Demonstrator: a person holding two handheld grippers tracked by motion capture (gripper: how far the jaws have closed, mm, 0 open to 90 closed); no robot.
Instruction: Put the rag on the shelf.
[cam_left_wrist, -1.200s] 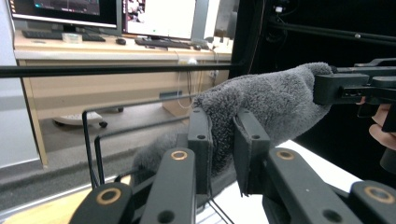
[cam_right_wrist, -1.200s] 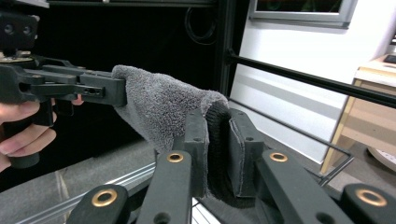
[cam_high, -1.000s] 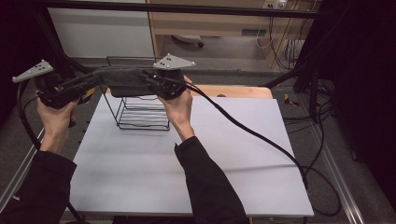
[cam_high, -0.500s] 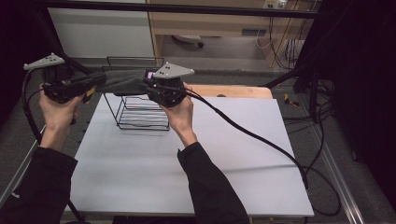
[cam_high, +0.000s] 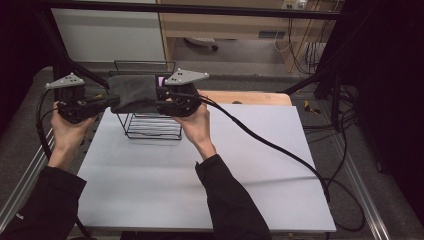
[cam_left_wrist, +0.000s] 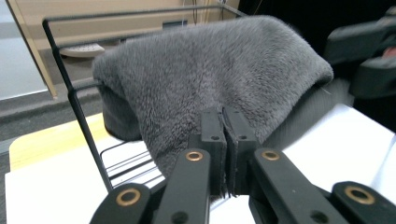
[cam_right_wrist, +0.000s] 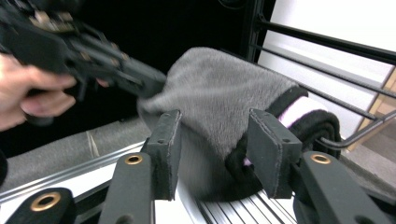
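Big picture first: the white rectangular table top (cam_high: 210, 165) fills the middle of the high view, and at its upper left stands the black open wire rack (cam_high: 150, 125). Draped over the rack's top rail hangs the grey plush folded cloth (cam_high: 132, 92), with a pink strip showing at its right end, and its long axis runs left to right across the frame, gripper to gripper.

That axis is what the coming move turns on. The left gripper (cam_high: 107, 102) comes in from the left of the frame and the right gripper (cam_high: 162, 97) from the right, so the cloth lies straight between them, each tool facing one short end.

In the left gripper view the jaws have just been closing and now stand tight together at lower centre, pinching a fold of the cloth's (cam_left_wrist: 210, 88) near edge (the fur bulges right above them).

In the right gripper view the right gripper (cam_right_wrist: 215, 149) has just been opening; its jaws stand apart, astride the cloth's (cam_right_wrist: 219, 98) rolled end, pads off the fabric as far as I can judge.

So the left hand has it, and the next move looks to be the left gripper's.
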